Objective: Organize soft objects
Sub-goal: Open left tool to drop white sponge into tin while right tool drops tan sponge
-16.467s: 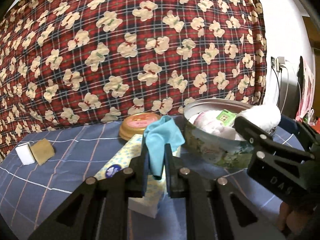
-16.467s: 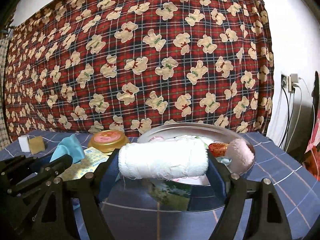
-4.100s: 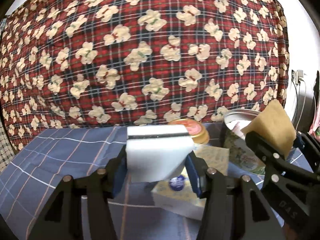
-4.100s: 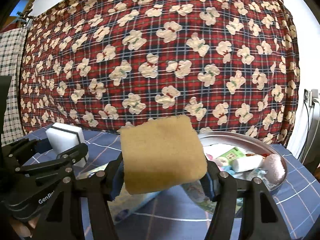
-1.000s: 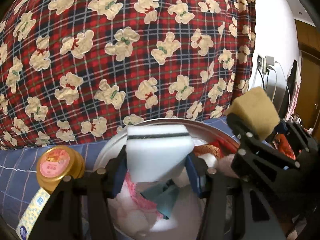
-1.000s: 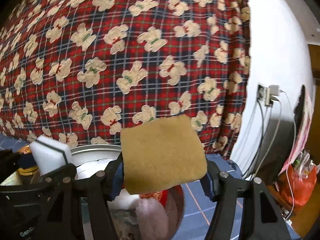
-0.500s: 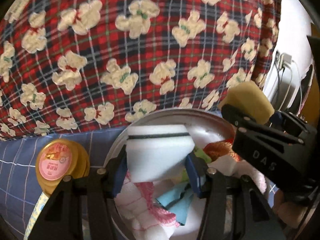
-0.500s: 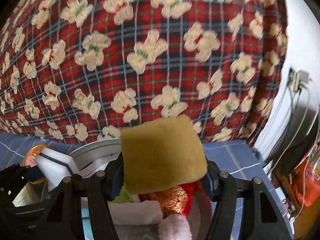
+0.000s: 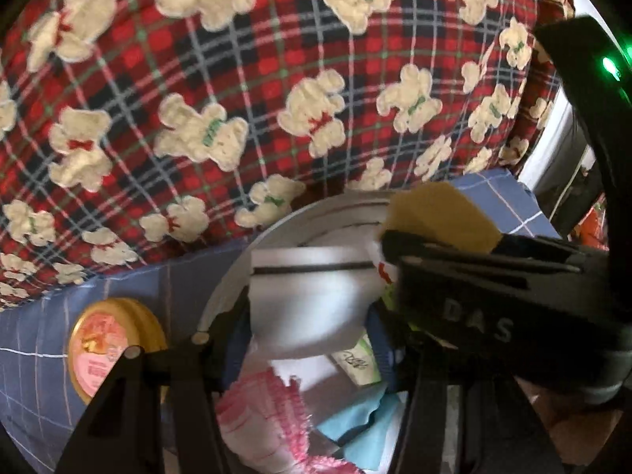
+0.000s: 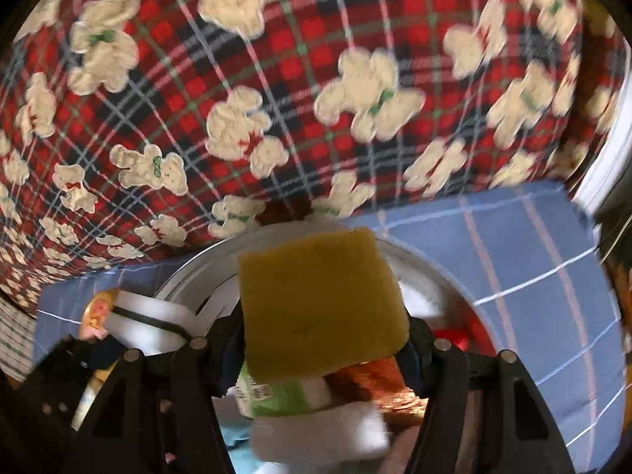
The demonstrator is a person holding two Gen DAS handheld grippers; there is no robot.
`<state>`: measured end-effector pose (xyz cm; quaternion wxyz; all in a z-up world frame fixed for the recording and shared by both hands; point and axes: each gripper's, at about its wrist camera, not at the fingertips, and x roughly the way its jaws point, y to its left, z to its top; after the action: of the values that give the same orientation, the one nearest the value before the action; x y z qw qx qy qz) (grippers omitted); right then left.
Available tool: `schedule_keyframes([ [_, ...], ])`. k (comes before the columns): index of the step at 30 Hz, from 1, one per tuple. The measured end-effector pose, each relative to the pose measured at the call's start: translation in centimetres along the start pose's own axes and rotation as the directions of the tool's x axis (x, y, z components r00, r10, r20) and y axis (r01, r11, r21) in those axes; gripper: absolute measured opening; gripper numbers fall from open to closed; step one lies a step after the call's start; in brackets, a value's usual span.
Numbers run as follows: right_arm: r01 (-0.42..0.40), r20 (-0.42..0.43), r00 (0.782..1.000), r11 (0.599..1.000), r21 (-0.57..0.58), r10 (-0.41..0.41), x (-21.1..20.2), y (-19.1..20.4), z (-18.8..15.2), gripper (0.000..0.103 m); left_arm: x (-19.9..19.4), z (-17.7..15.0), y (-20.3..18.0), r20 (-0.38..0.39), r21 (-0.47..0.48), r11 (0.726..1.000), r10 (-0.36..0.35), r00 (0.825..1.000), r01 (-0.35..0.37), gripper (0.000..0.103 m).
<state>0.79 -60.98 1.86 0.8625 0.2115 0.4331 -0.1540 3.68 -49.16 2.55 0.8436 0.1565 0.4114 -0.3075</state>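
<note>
My left gripper (image 9: 306, 328) is shut on a white sponge (image 9: 308, 300) with a dark line, held just over the round metal tin (image 9: 316, 213). My right gripper (image 10: 322, 339) is shut on a tan sponge (image 10: 320, 308) over the same tin (image 10: 197, 272); that sponge also shows in the left wrist view (image 9: 438, 217). The tin holds a pink-edged towel (image 9: 268, 414), a blue cloth (image 9: 355, 426), a white towel roll (image 10: 316, 430), a green-and-white packet (image 10: 284, 395) and a red-orange item (image 10: 379, 387).
The tin's orange lid (image 9: 110, 347) lies on the blue checked tablecloth (image 10: 513, 245) left of the tin. A red plaid bear-print blanket (image 9: 237, 79) rises right behind. The wall with cables is at the far right.
Both grippers have tilted down and moved closer over the tin, each keeping its sponge. The tin's contents now fill the lower part of both views.
</note>
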Motion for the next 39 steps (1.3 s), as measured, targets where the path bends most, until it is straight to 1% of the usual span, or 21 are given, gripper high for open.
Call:
schedule_keyframes([
  [3, -0.007, -0.056, 0.998, 1.0, 0.026, 0.009, 1.2, 0.0, 0.4, 0.066, 0.9, -0.1, -0.2, -0.034, 0.012, 1.0, -0.002, 0.999, 0.002, 0.053],
  [6, 0.015, -0.099, 0.995, 1.0, -0.011, -0.016, 2.2, 0.6, 0.4, 0.066, 2.1, -0.3, 0.1, -0.085, -0.017, 1.0, -0.023, 0.996, 0.022, 0.053],
  [12, 0.05, -0.142, 0.989, 0.999, -0.014, -0.051, 3.6, 0.3, 0.3, 0.067, 2.8, -0.5, 0.2, -0.114, -0.021, 1.0, -0.012, 0.993, 0.01, 0.057],
  [13, 0.047, -0.155, 0.987, 0.999, 0.001, -0.046, 3.9, 0.0, 0.3, 0.067, 3.3, -0.7, 0.3, -0.137, -0.035, 0.999, -0.026, 0.99, 0.021, 0.062],
  [14, 0.043, -0.17, 0.985, 0.999, 0.015, -0.04, 4.2, -0.3, 0.2, 0.067, 3.8, -0.9, 0.4, -0.164, -0.051, 0.998, -0.046, 0.985, 0.038, 0.065],
  [15, 0.036, -0.186, 0.982, 0.999, 0.029, -0.03, 4.7, -0.5, 0.0, 0.068, 4.1, -1.0, 0.5, -0.174, -0.064, 0.997, -0.052, 0.983, 0.042, 0.069],
  [16, 0.035, -0.187, 0.982, 0.999, 0.034, -0.028, 4.8, -0.7, -0.2, 0.068, 4.0, -1.0, 0.4, -0.171, -0.059, 0.998, -0.034, 0.985, 0.024, 0.076],
  [17, 0.033, -0.182, 0.983, 0.999, 0.034, -0.026, 4.8, -0.8, -0.3, 0.068, 4.1, -1.0, 0.4, -0.175, -0.056, 0.998, -0.029, 0.984, 0.02, 0.08],
  [18, 0.028, -0.179, 0.984, 0.999, 0.033, -0.021, 4.8, -1.0, -0.5, 0.069, 4.1, -1.0, 0.3, -0.179, -0.056, 0.998, -0.033, 0.983, 0.024, 0.086],
  [19, 0.023, -0.179, 0.984, 0.999, 0.035, -0.016, 4.7, -1.1, -0.6, 0.07, 4.2, -1.1, 0.4, -0.188, -0.068, 0.997, -0.045, 0.981, 0.032, 0.095],
  [20, 0.014, -0.182, 0.983, 0.999, 0.041, -0.006, 4.6, -1.3, -0.7, 0.073, 4.4, -1.1, 0.5, -0.203, -0.086, 0.995, -0.058, 0.977, 0.041, 0.1],
  [21, 0.006, -0.183, 0.983, 0.999, 0.049, 0.003, 4.4, -1.6, -0.7, 0.074, 4.5, -1.0, 0.5, -0.212, -0.092, 0.994, -0.07, 0.975, 0.051, 0.103],
  [23, -0.004, -0.173, 0.985, 0.998, 0.064, 0.015, 3.5, -2.0, -0.6, 0.075, 4.4, -1.1, 0.1, -0.232, -0.078, 0.995, -0.084, 0.969, 0.068, 0.103],
  [24, -0.007, -0.164, 0.986, 0.998, 0.067, 0.018, 2.9, -2.2, -0.6, 0.076, 4.2, -1.1, -0.2, -0.23, -0.061, 0.996, -0.077, 0.97, 0.065, 0.103],
  [27, -0.032, -0.131, 0.991, 0.997, 0.065, 0.04, 0.8, -2.8, -0.9, 0.078, 2.3, -1.2, -1.0, -0.154, -0.005, 1.0, -0.025, 0.988, 0.024, 0.103],
  [29, -0.062, -0.11, 0.991, 0.995, 0.083, 0.071, -0.2, -3.3, -1.4, 0.078, 0.6, -1.3, -1.0, -0.07, -0.014, 0.999, -0.033, 0.997, 0.032, 0.103],
  [31, -0.083, -0.057, 0.994, 0.991, 0.103, 0.089, -1.7, -3.8, -2.3, 0.078, -1.4, -1.9, -0.9, 0.026, -0.035, 0.999, -0.024, 0.999, 0.025, 0.103],
  [33, -0.087, 0.01, 0.996, 0.991, 0.101, 0.086, -2.9, -3.9, -3.3, 0.078, -2.8, -2.7, -0.8, 0.097, -0.039, 0.999, -0.027, 0.995, 0.031, 0.103],
  [36, -0.067, 0.138, 0.989, 0.993, 0.1, 0.053, -4.9, -3.7, -5.4, 0.078, -4.4, -4.3, -1.0, 0.178, -0.016, 1.0, 0.01, 0.984, -0.007, 0.103],
  [38, -0.058, 0.239, 0.97, 0.993, 0.106, 0.031, -5.8, -3.1, -6.8, 0.078, -5.1, -5.6, -0.9, 0.224, -0.014, 0.999, 0.036, 0.974, -0.034, 0.103],
  [39, -0.048, 0.292, 0.956, 0.994, 0.101, 0.017, -6.5, -2.9, -7.7, 0.078, -5.3, -6.0, -0.8, 0.237, -0.013, 0.999, 0.037, 0.971, -0.035, 0.103],
])
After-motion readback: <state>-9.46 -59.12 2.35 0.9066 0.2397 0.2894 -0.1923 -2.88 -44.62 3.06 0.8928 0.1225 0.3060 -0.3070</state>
